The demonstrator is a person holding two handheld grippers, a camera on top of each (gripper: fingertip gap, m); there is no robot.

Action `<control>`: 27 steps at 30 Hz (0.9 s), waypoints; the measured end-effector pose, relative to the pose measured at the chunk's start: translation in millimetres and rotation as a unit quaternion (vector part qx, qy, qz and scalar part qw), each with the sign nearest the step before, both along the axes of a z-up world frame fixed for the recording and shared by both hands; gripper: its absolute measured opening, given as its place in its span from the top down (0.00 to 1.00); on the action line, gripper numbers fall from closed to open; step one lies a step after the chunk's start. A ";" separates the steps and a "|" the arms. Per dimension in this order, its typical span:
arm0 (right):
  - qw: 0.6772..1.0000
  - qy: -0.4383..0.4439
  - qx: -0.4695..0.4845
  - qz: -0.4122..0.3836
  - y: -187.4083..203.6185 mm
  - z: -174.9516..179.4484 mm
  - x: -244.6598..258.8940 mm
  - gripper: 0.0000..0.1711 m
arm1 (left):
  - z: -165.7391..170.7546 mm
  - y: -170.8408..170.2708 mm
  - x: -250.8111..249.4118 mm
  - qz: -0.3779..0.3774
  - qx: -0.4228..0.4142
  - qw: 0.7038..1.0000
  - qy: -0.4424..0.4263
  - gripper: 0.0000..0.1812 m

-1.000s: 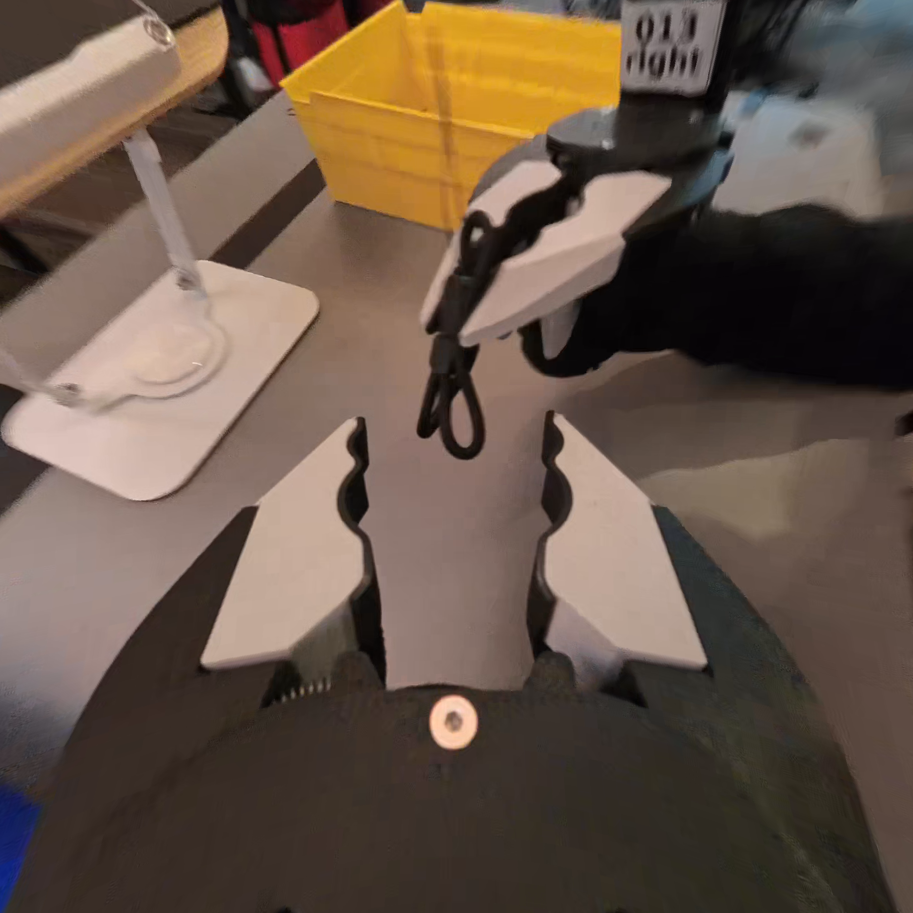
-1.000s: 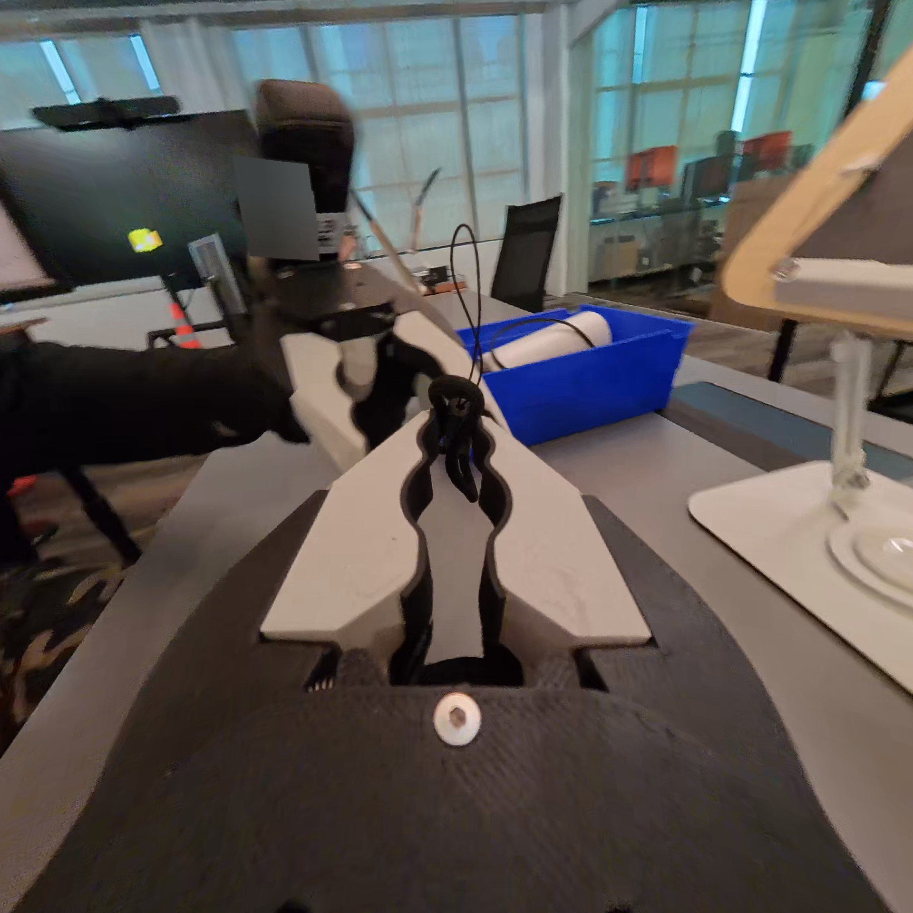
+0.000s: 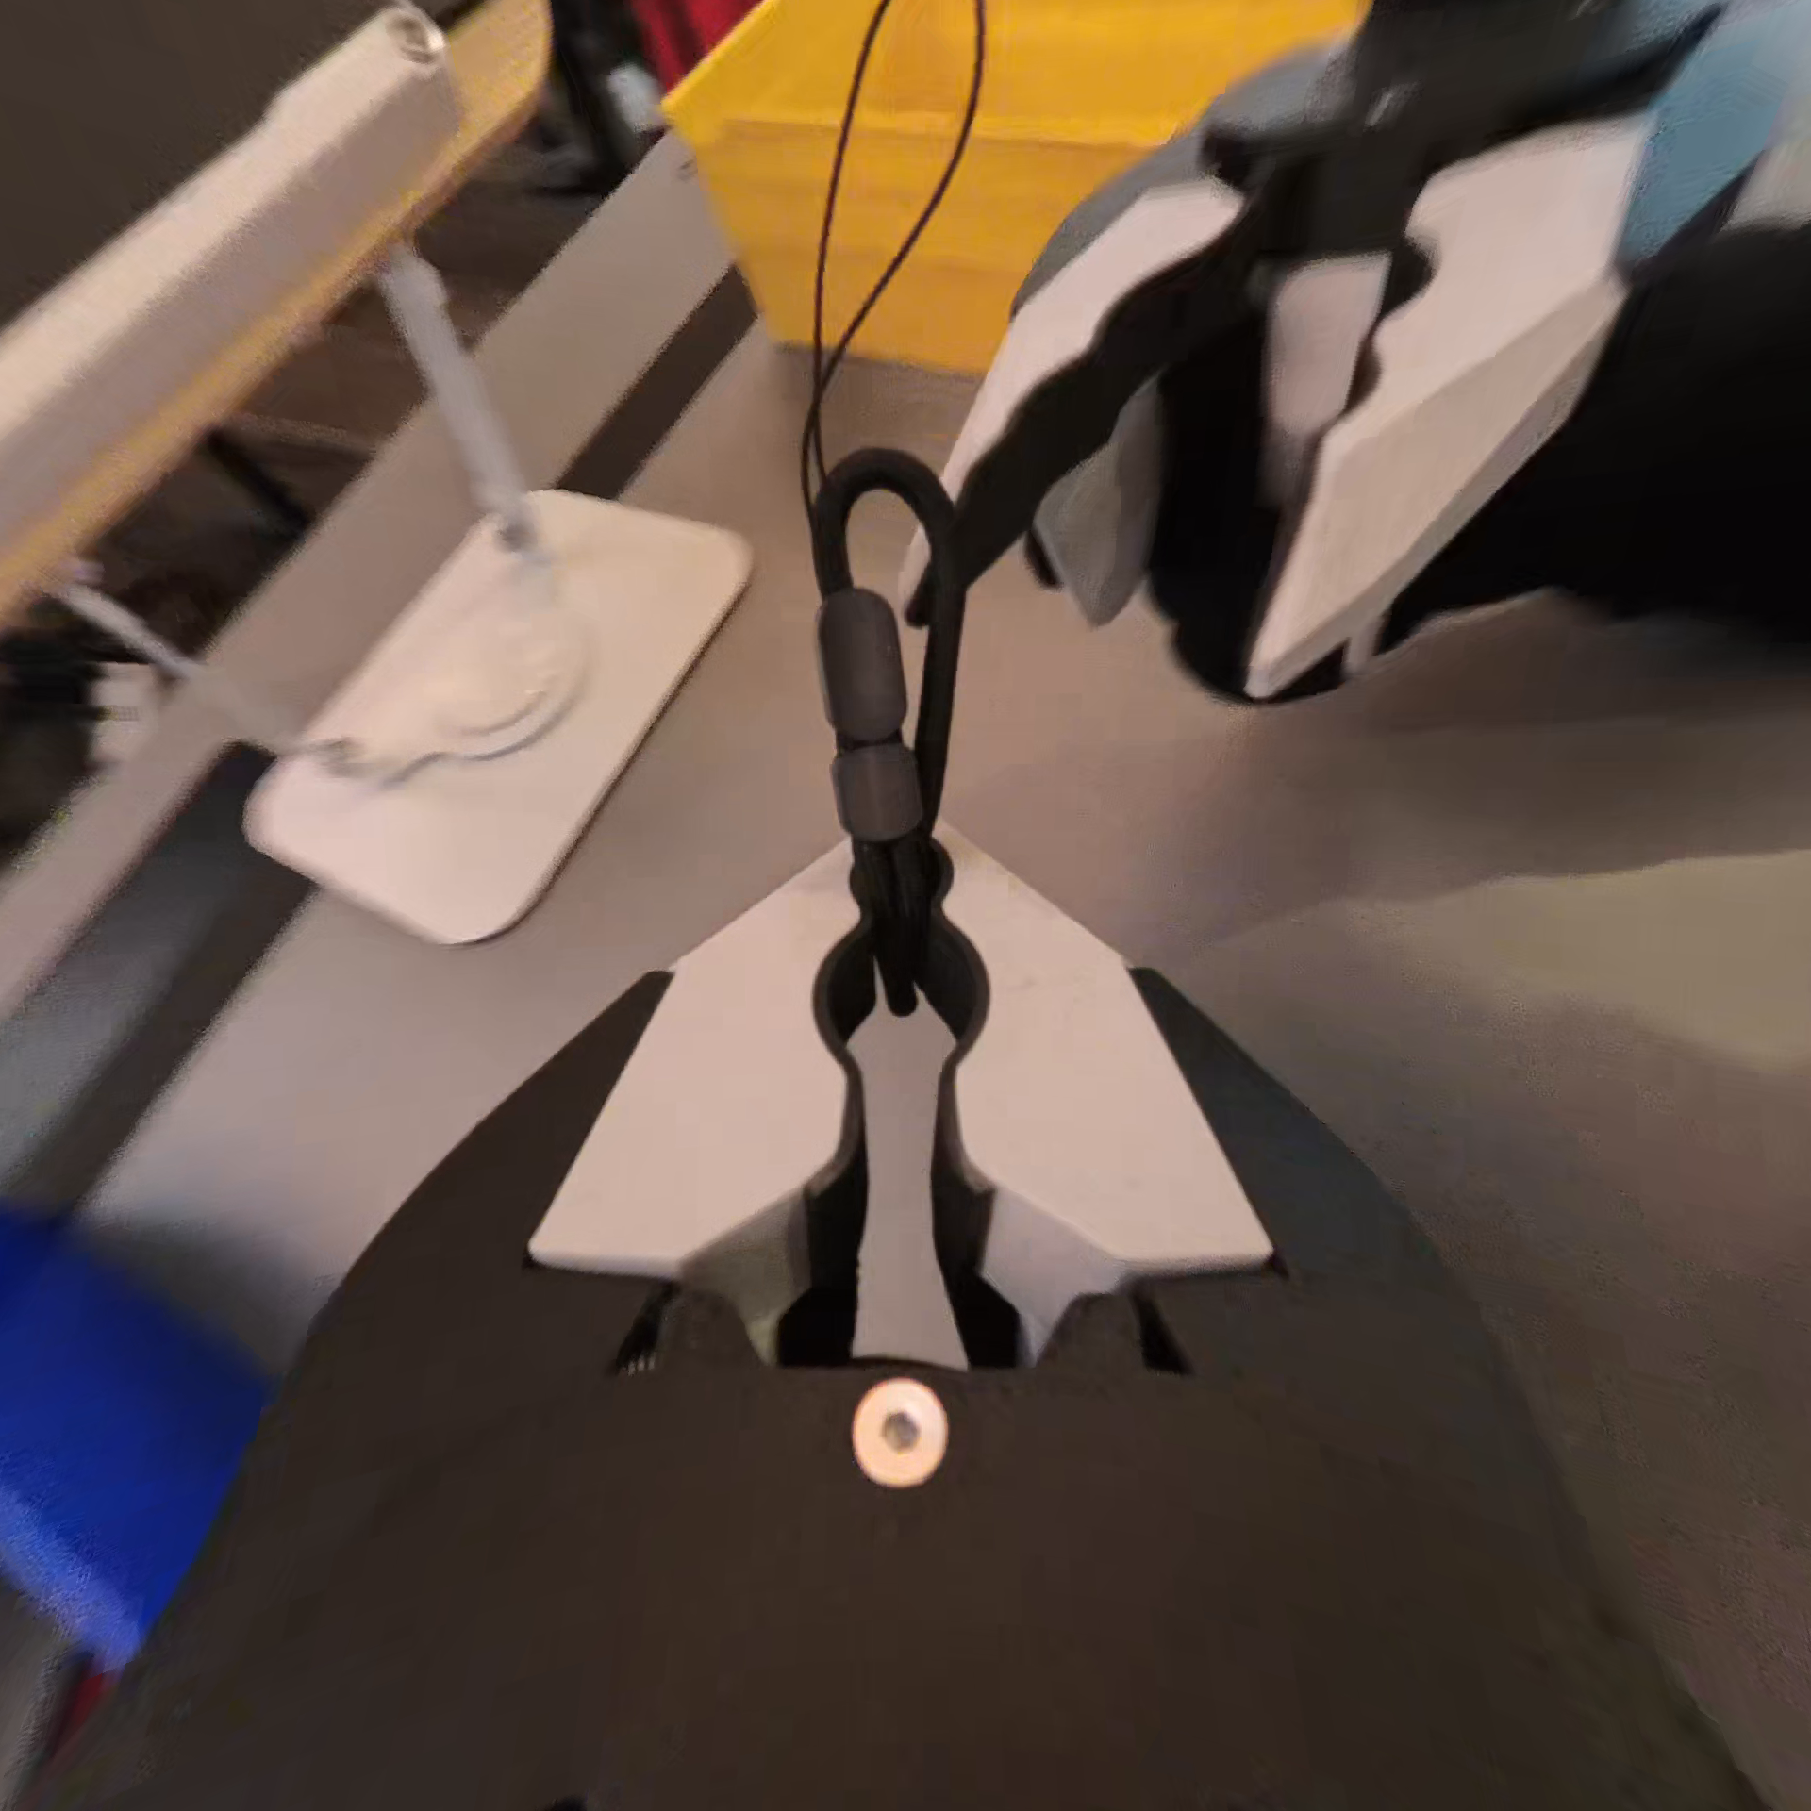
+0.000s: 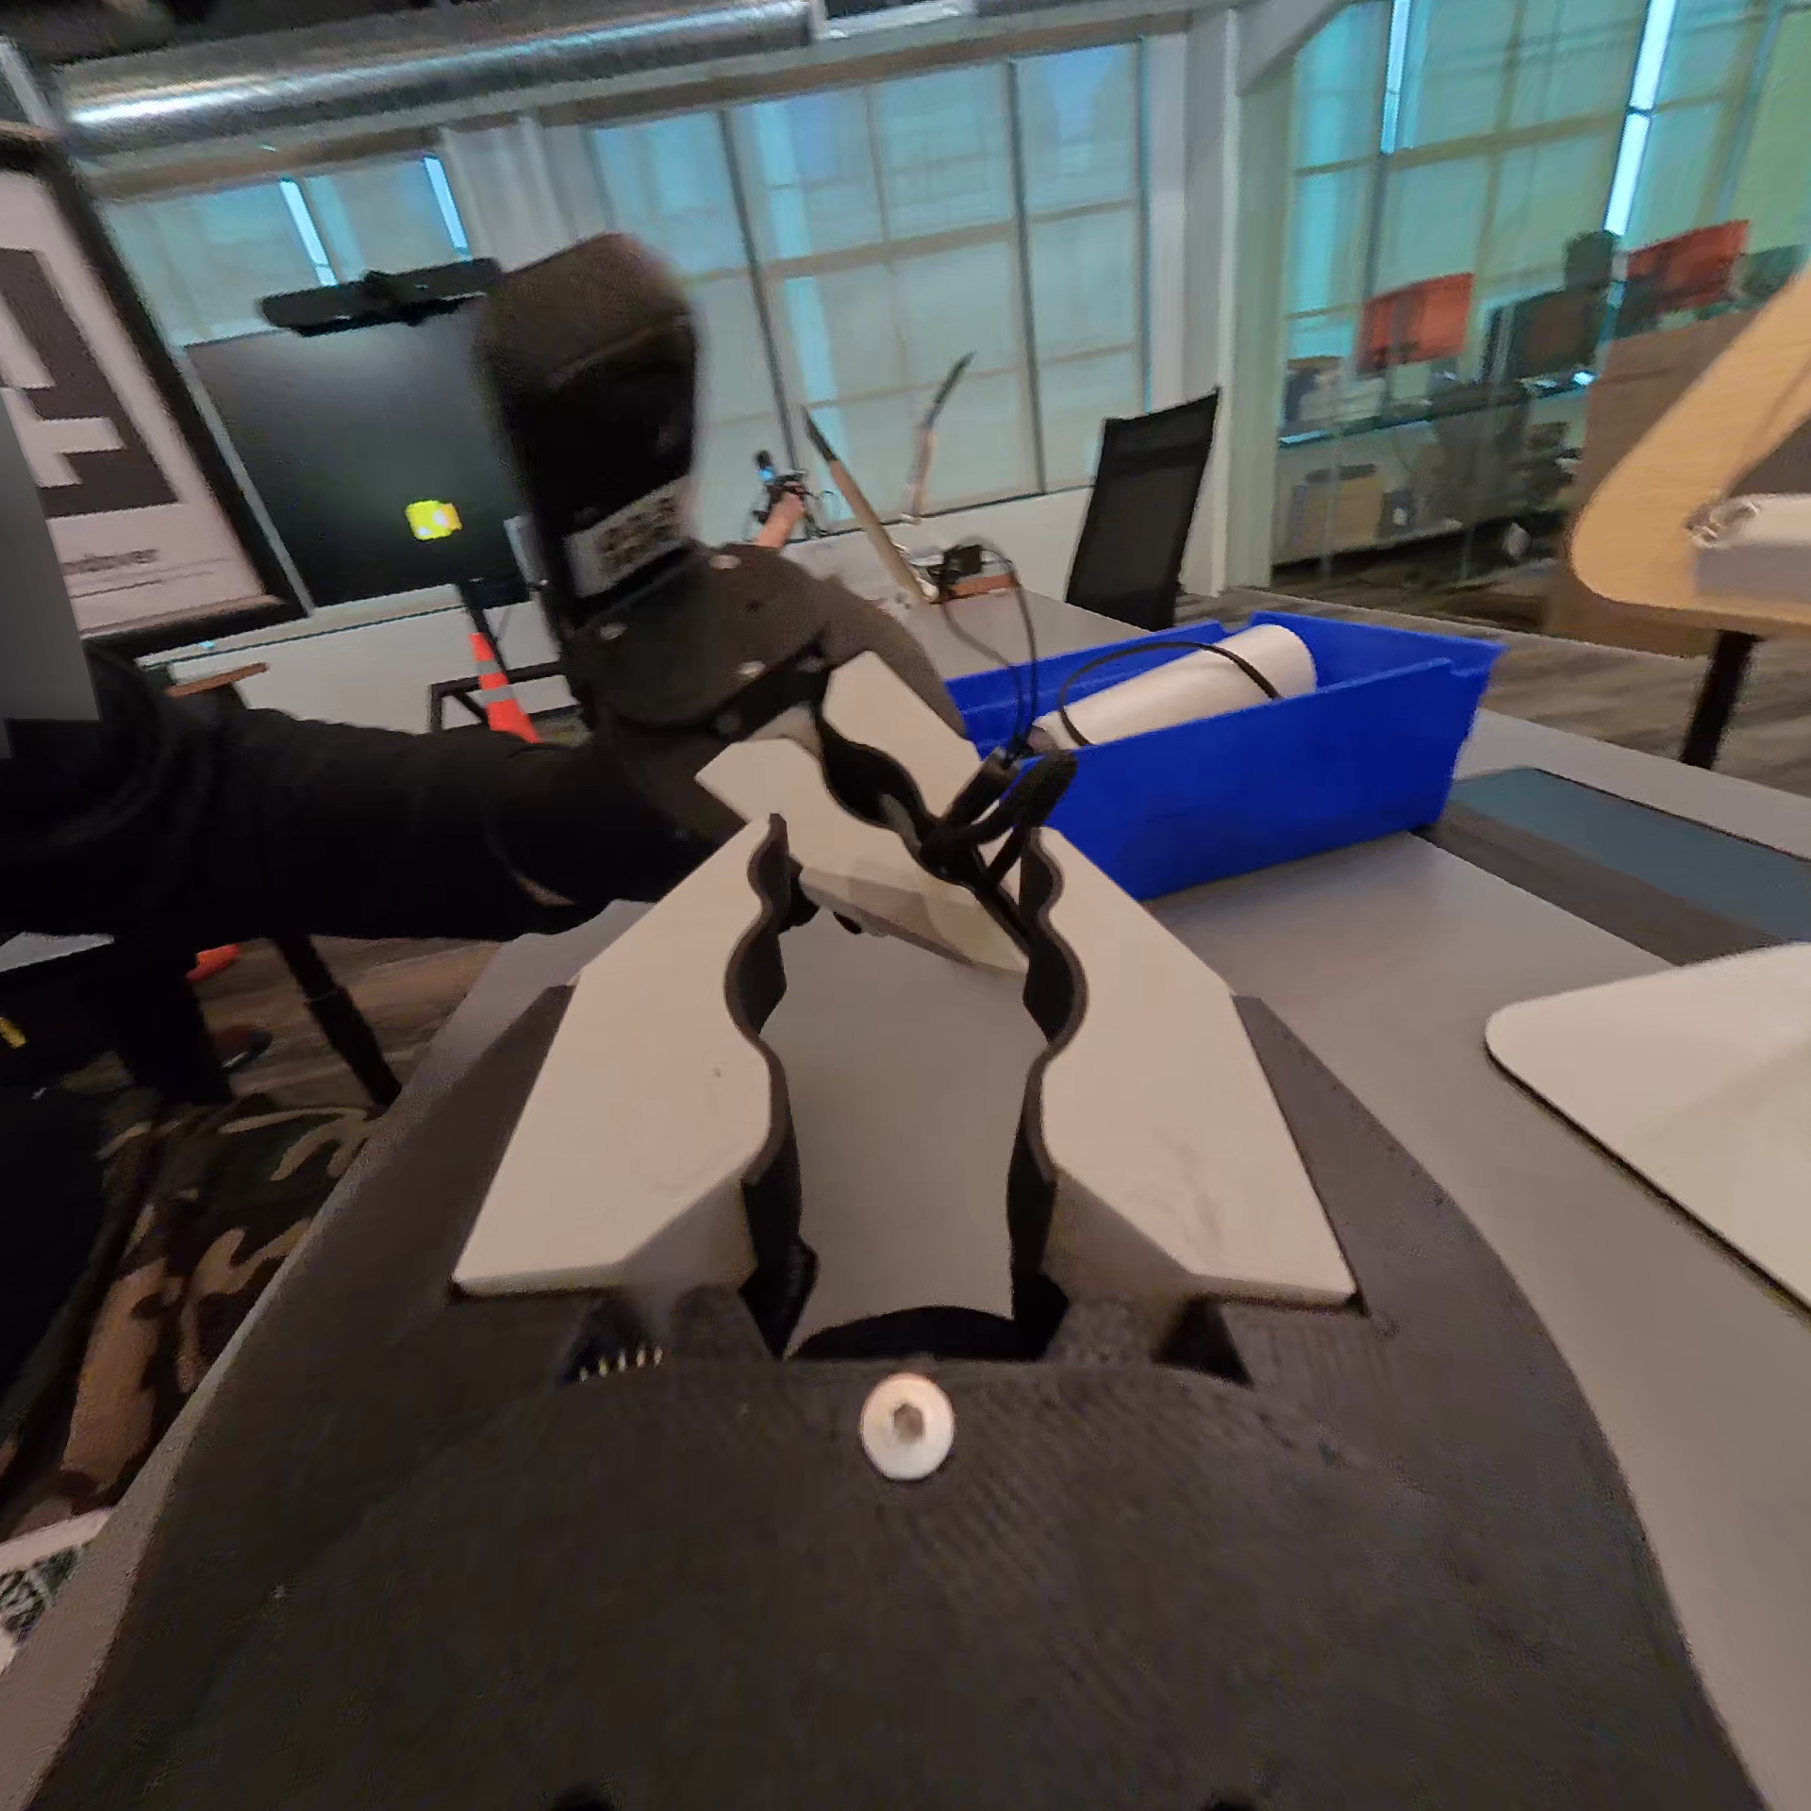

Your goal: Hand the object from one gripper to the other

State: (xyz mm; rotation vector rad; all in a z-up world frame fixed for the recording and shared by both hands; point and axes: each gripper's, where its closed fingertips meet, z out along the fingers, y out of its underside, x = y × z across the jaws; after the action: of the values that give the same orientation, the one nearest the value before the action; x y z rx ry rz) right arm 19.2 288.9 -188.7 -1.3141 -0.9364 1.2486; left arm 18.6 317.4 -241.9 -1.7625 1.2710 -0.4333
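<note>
Now left gripper (image 3: 897, 862) pinches black lanyard (image 3: 887, 686); right gripper (image 4: 906, 862) parted

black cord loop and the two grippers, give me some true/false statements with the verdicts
1. The left gripper is shut on the black cord loop. True.
2. The right gripper is clamped on the cord. False: its jaws stand apart and hold nothing.
3. A yellow bin stands on the table behind the cord in the left wrist view. True.
4. The blue bin is empty. False: a white roll lies inside it.
5. The cord lies flat on the table. False: it is held up off the table, sticking out past the left gripper's fingertips.
</note>
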 end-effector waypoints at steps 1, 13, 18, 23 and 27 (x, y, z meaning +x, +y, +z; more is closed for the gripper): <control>1.000 -0.001 -0.009 -0.012 4.1 -1.9 -0.3 0.74 | -3.1 6.7 -4.4 0.019 0.043 0.998 0.038 1.00; 0.995 -0.015 -0.090 -0.044 18.5 -23.1 -4.8 0.88 | -9.4 22.1 -5.3 0.052 0.231 0.946 0.222 1.00; 0.995 -0.023 -0.083 -0.047 18.7 -26.1 -4.6 0.95 | -12.0 21.6 -3.7 0.050 0.235 0.943 0.231 1.00; 0.996 -0.020 -0.072 -0.046 18.2 -22.1 -2.4 0.95 | -9.9 16.8 -0.1 0.035 0.221 0.952 0.208 0.94; 0.998 -0.018 -0.053 -0.040 16.9 -16.5 1.6 0.95 | -9.4 1.2 8.3 -0.015 0.144 0.979 0.142 0.77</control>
State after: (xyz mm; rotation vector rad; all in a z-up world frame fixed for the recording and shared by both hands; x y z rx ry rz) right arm 20.8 305.8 -205.2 -1.4488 -0.8437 1.2293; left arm 26.9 318.5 -251.3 -1.5967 1.4779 -0.0072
